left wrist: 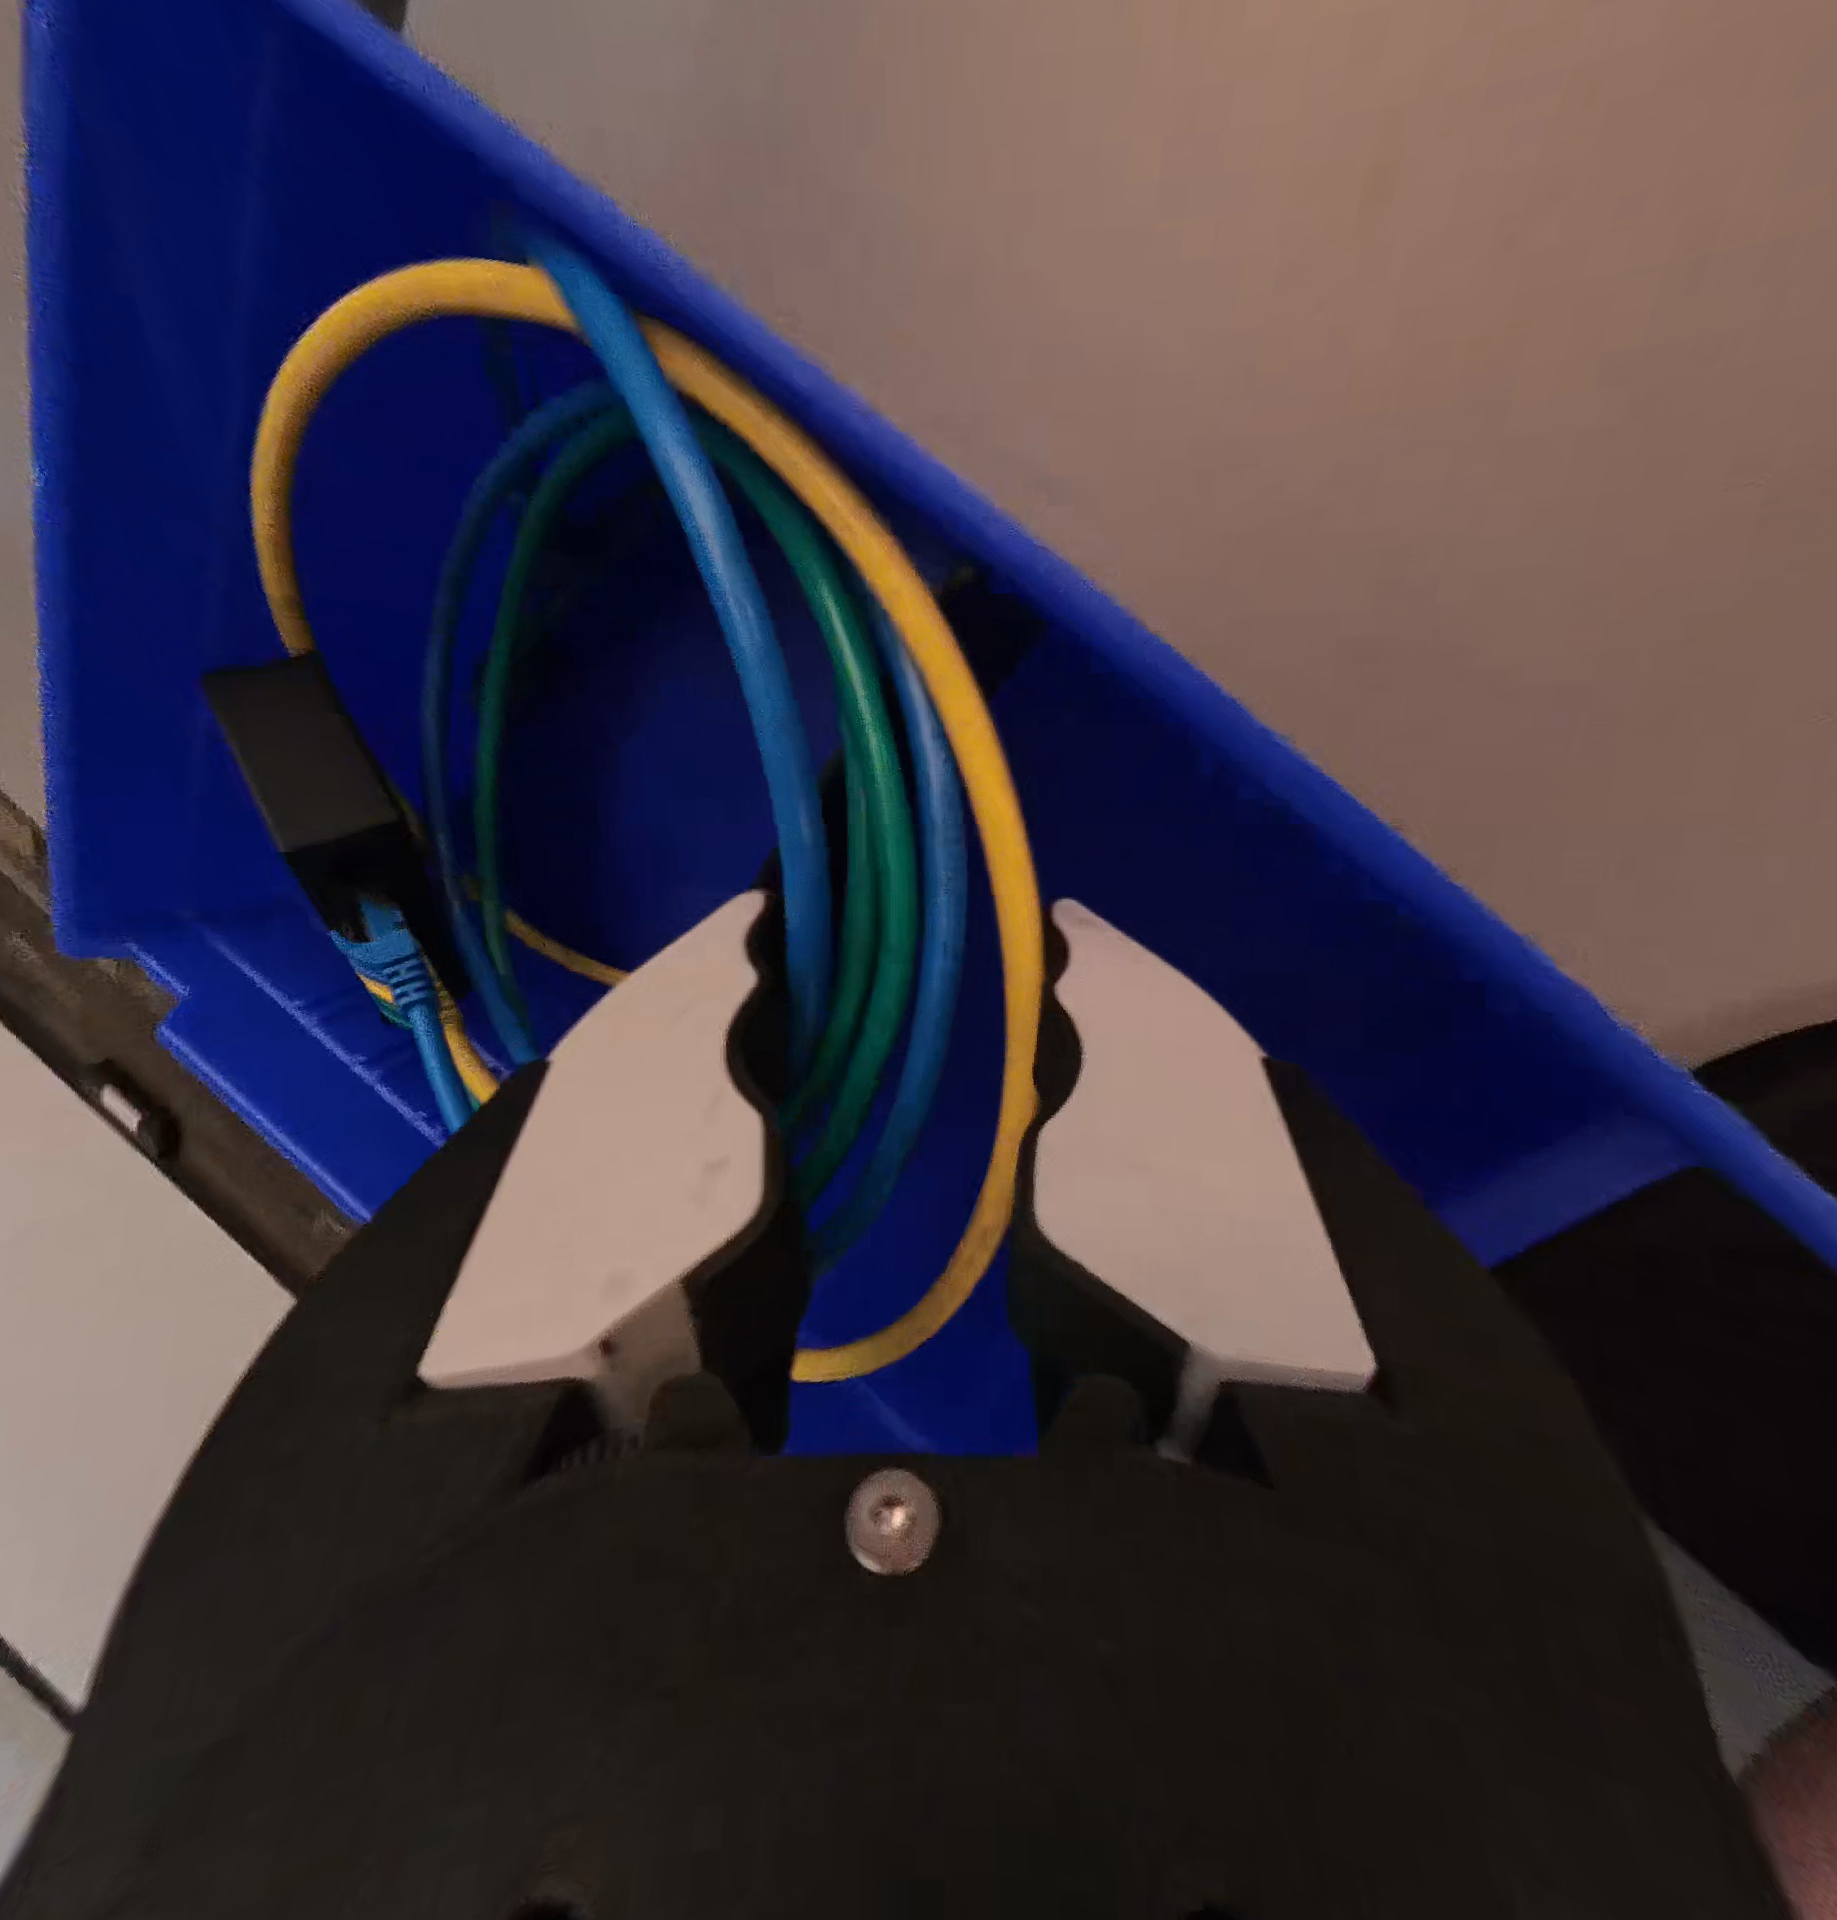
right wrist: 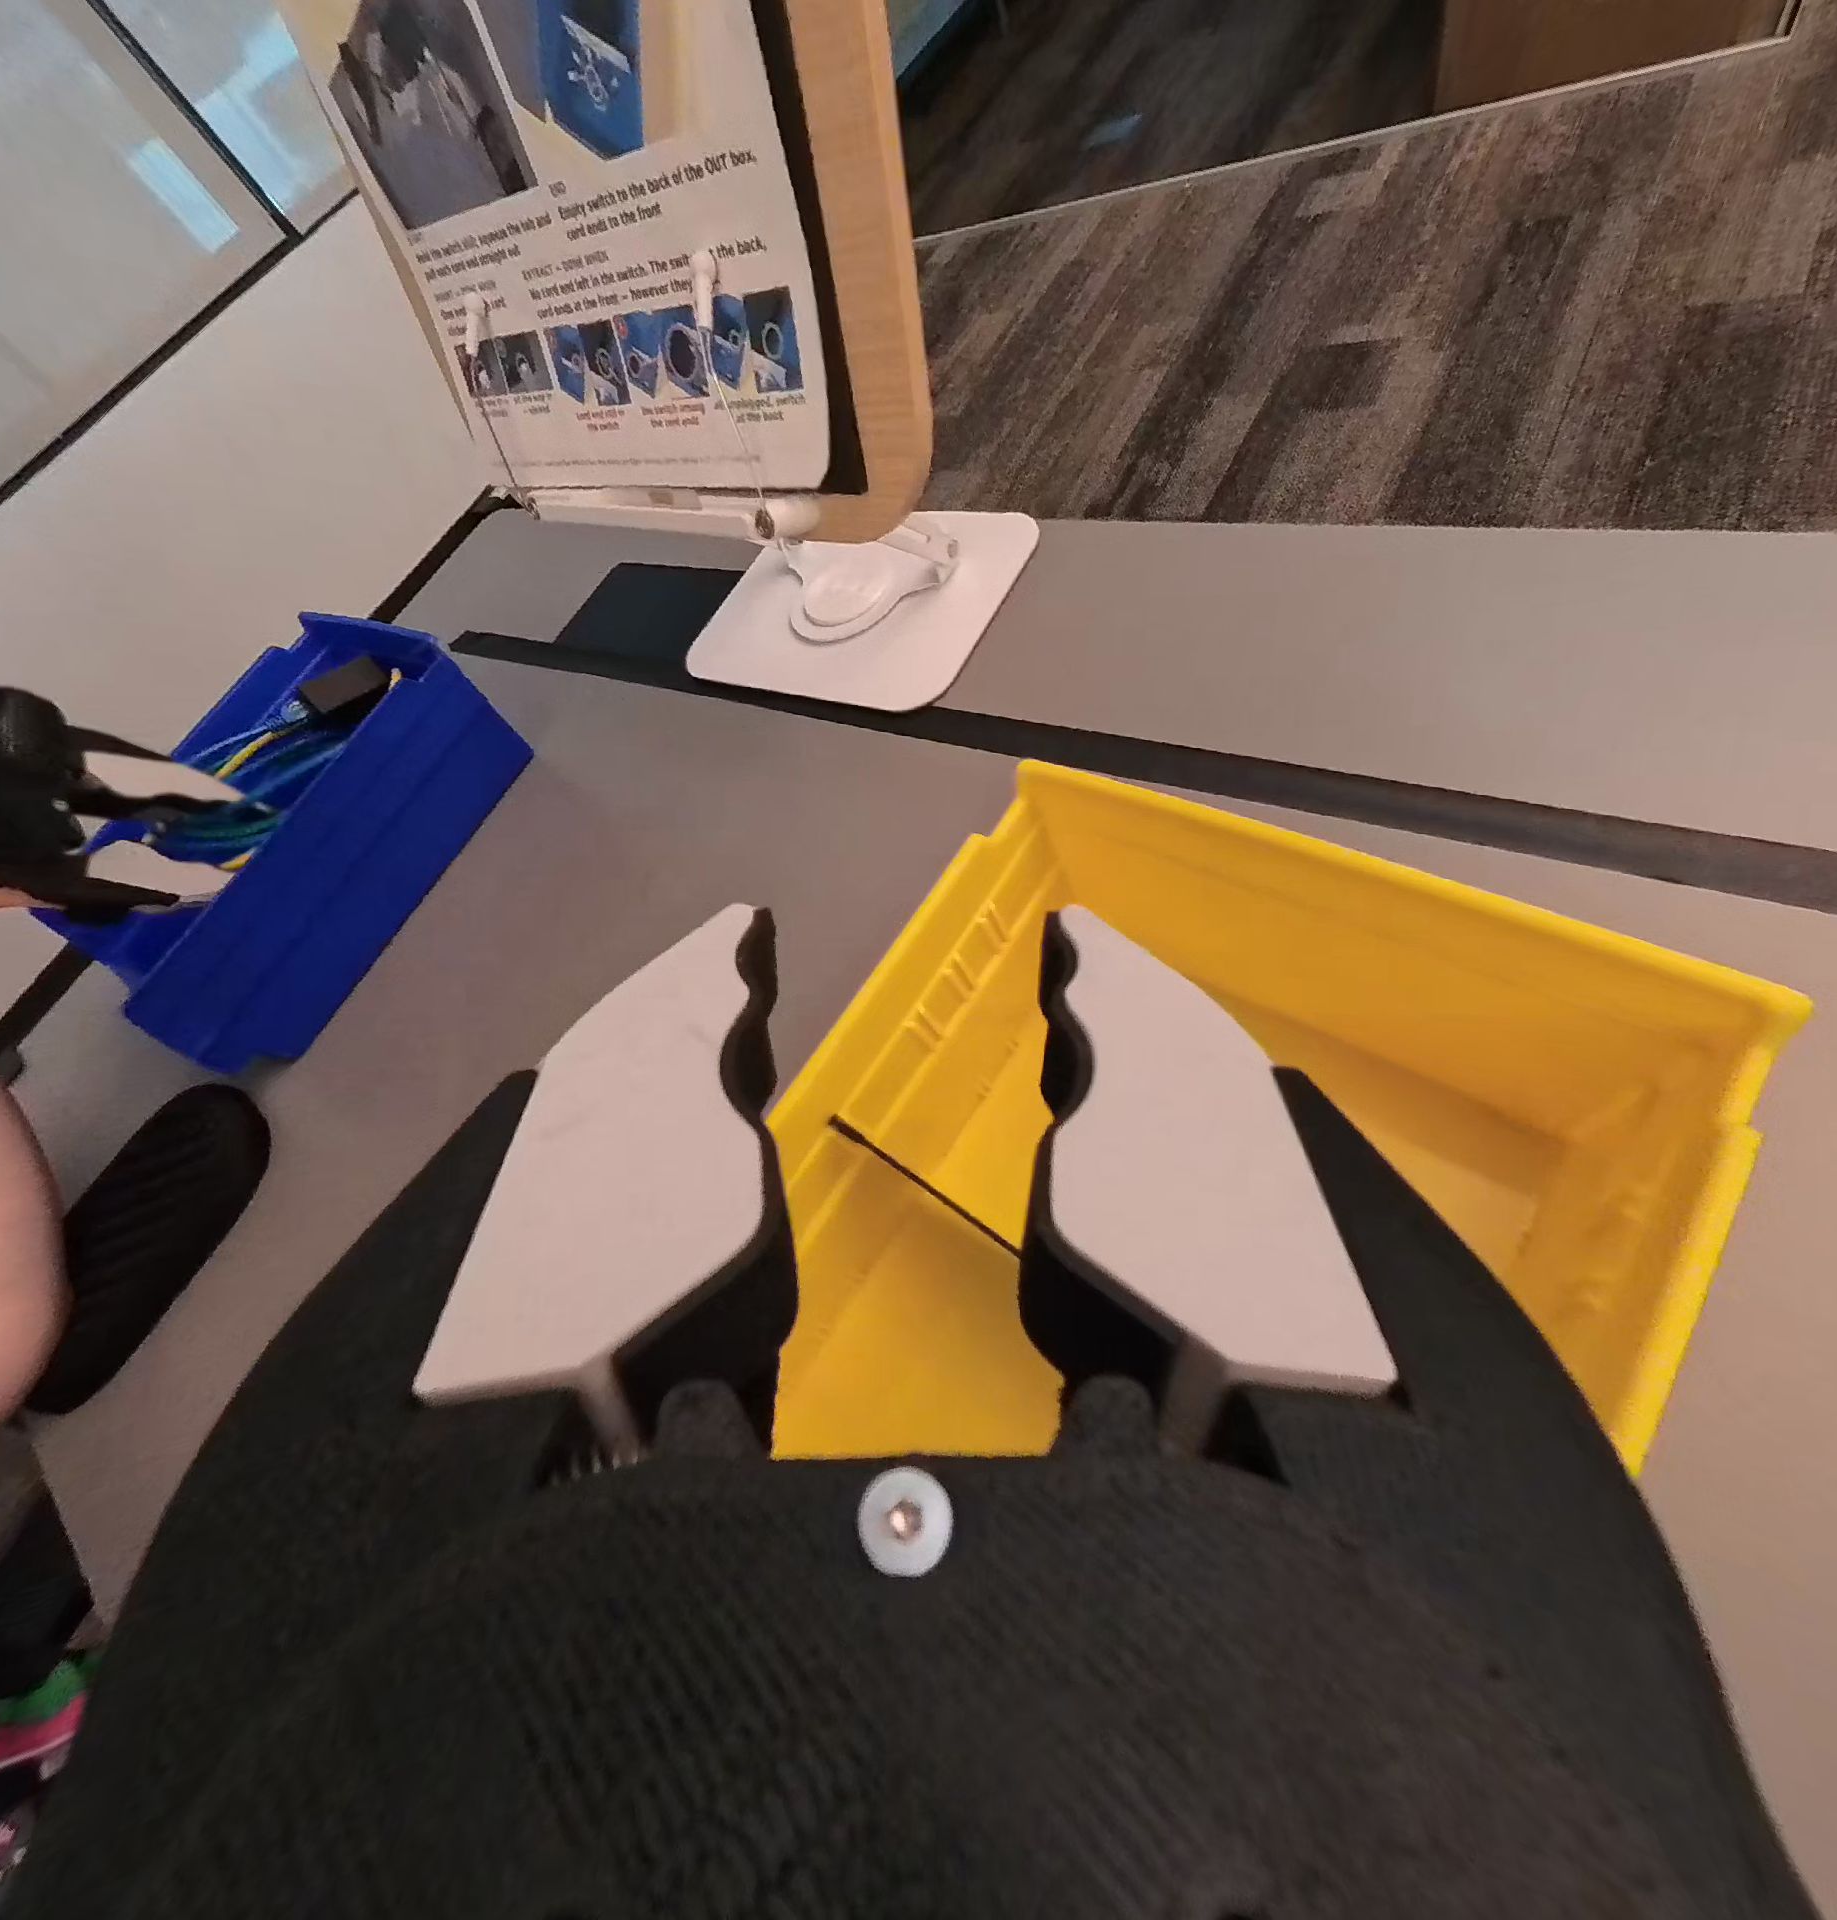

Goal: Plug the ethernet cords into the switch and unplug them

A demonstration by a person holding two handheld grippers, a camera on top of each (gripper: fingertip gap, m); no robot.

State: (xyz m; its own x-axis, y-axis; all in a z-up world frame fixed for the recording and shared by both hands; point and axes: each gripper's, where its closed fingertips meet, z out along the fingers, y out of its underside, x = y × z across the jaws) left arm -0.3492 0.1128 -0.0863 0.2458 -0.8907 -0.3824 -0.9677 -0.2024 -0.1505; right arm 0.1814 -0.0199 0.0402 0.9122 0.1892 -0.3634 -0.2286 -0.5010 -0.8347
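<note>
My left claw (left wrist: 903,925) reaches into the blue bin (left wrist: 1257,810), its two fingers spread around a loose bundle of ethernet cords at the centre of the left wrist frame: a yellow cord (left wrist: 997,821) looping widest, a light blue cord (left wrist: 758,644) crossing over it, and a green cord (left wrist: 872,748) running between them. The cords pass through the gap between the fingers; the fingers stand apart and I cannot tell whether either one presses on a cord. At the left of that frame the black switch (left wrist: 306,769) lies against the bin's wall, with a light blue plug (left wrist: 389,961) sitting at its lower end and a cord trailing down from it toward the bin's front lip.

My right claw (right wrist: 903,935) hangs released and empty over the yellow bin (right wrist: 1413,997), which fills the centre and right of the right wrist frame, open side up, on the grey table (right wrist: 633,831). A thin dark line runs across the yellow bin's floor between my fingers. At the left edge of the same frame the blue bin shows again, well apart from the yellow one, with the left claw poking into its near end and the switch at its far end. Behind both bins, in the upper middle, a wood-edged board bearing a printed instruction sheet (right wrist: 623,260) stands on a white base (right wrist: 862,613). Patterned grey carpet (right wrist: 1413,312) fills the upper right.
</note>
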